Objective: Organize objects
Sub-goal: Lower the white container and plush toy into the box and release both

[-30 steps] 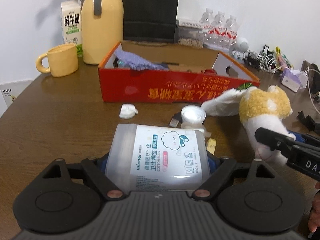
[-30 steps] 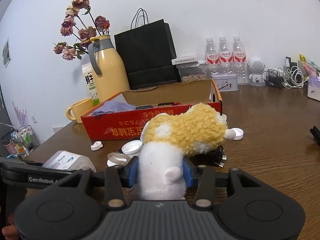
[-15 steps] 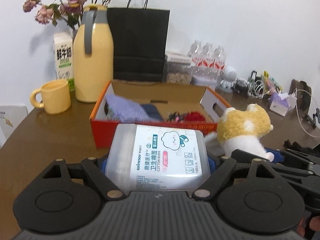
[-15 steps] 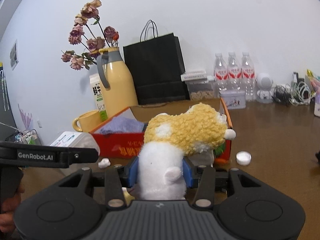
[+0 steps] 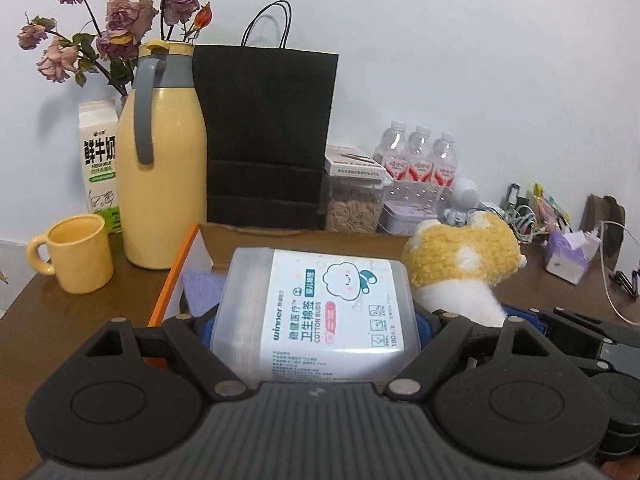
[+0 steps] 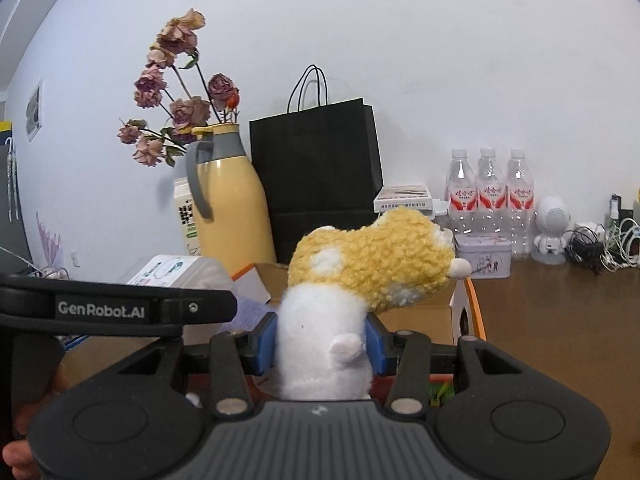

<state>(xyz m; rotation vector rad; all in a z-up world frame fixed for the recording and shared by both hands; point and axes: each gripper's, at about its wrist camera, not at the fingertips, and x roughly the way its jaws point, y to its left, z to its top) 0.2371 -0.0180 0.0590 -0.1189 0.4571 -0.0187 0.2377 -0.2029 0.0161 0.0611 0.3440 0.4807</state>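
My left gripper (image 5: 316, 326) is shut on a clear plastic box of cotton buds (image 5: 320, 312) with a white label, held above the near edge of the red-orange cardboard box (image 5: 170, 280). My right gripper (image 6: 320, 340) is shut on the white body of a yellow-and-white plush toy (image 6: 360, 272), its blue pads pressing both sides. The toy (image 5: 460, 264) shows to the right of the cotton bud box in the left wrist view, also over the cardboard box (image 6: 468, 304). A purple cloth (image 5: 202, 290) lies inside the box.
Behind the box stand a yellow thermos jug (image 5: 160, 168), a black paper bag (image 5: 264, 136), a milk carton (image 5: 100, 160), dried roses (image 5: 112, 28) and a yellow mug (image 5: 78, 258). Water bottles (image 6: 488, 196), a tin (image 6: 484, 254), a white toy robot (image 6: 552, 228) and cables (image 6: 600, 248) line the back right.
Both grippers rose and moved forward with their loads, from low over the table in front of the box to above the box's near edge. The small caps on the table dropped out of view.
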